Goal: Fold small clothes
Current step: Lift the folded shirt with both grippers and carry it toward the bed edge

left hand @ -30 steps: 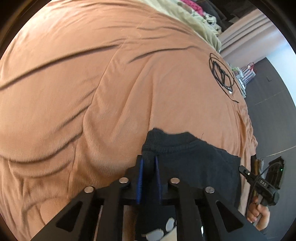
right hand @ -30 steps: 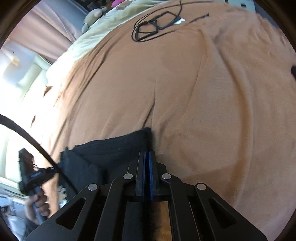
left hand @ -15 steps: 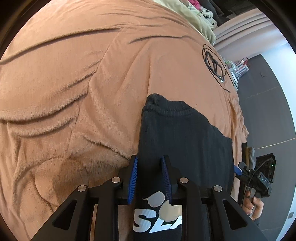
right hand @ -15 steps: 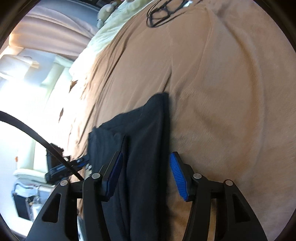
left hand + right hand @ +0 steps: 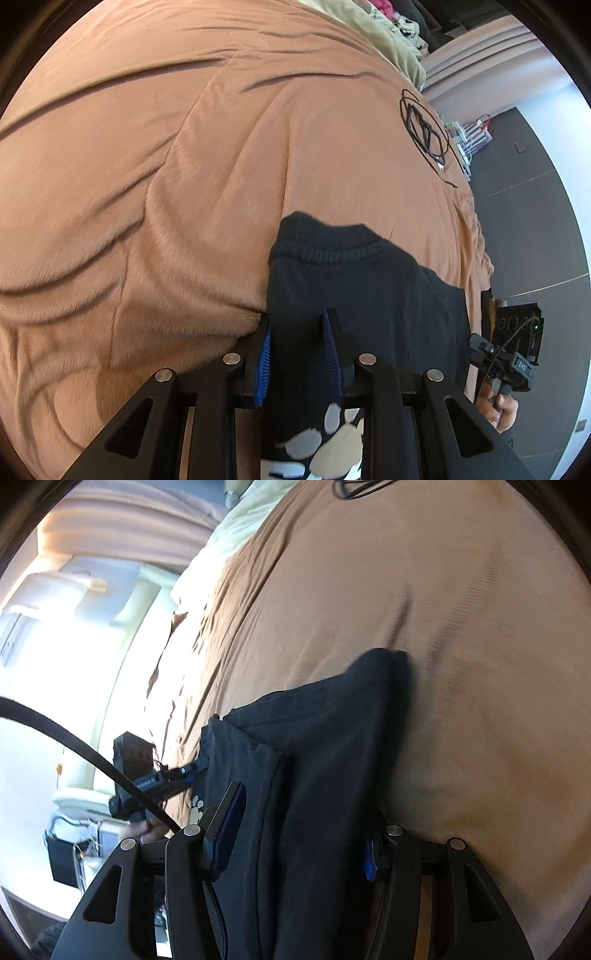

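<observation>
Left wrist view alone shows the black garment's (image 5: 369, 288) paw print between part-open jaws.

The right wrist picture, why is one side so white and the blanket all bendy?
Right wrist view: sunlight through the window washes out that side, and the fisheye lens curves the brown blanket, which looks slightly smeared. Left wrist view: evenly lit, same bulge, blanket a bit soft at the left.

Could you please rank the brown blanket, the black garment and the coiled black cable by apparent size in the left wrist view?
1. brown blanket
2. black garment
3. coiled black cable, though farthest from the camera.
</observation>
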Tool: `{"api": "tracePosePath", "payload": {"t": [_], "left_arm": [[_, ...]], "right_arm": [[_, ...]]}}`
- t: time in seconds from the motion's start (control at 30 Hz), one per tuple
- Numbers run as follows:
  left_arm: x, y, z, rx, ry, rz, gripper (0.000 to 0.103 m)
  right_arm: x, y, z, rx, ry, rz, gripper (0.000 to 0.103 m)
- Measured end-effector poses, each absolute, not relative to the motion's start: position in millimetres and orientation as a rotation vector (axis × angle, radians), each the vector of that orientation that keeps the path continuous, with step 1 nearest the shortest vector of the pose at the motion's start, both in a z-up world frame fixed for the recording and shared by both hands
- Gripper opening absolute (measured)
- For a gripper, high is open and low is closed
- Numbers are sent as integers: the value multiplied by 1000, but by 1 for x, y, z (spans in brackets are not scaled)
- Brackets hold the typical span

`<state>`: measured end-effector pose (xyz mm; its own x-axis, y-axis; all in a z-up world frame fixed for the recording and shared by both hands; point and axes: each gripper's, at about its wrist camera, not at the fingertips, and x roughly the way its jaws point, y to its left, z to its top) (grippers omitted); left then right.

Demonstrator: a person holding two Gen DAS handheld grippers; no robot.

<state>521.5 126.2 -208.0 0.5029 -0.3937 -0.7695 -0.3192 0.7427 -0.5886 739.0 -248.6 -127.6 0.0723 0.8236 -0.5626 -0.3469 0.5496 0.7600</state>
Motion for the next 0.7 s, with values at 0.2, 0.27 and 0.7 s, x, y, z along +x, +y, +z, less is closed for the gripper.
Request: {"api": "tracePosePath", "payload": {"t": [0.2, 0.27, 0.7], "left_arm": [[534, 129, -208, -761, 1048, -29, 22], [535, 128, -205, -755, 1047, -23, 17], [514, 119, -153, -711, 953, -75, 7]], "right_arm": [[747, -235, -124, 356, 1190, 881, 21], [744, -240, -120, 344, 1180, 879, 14], [722, -246, -77, 228, 1076, 805, 7]]}}
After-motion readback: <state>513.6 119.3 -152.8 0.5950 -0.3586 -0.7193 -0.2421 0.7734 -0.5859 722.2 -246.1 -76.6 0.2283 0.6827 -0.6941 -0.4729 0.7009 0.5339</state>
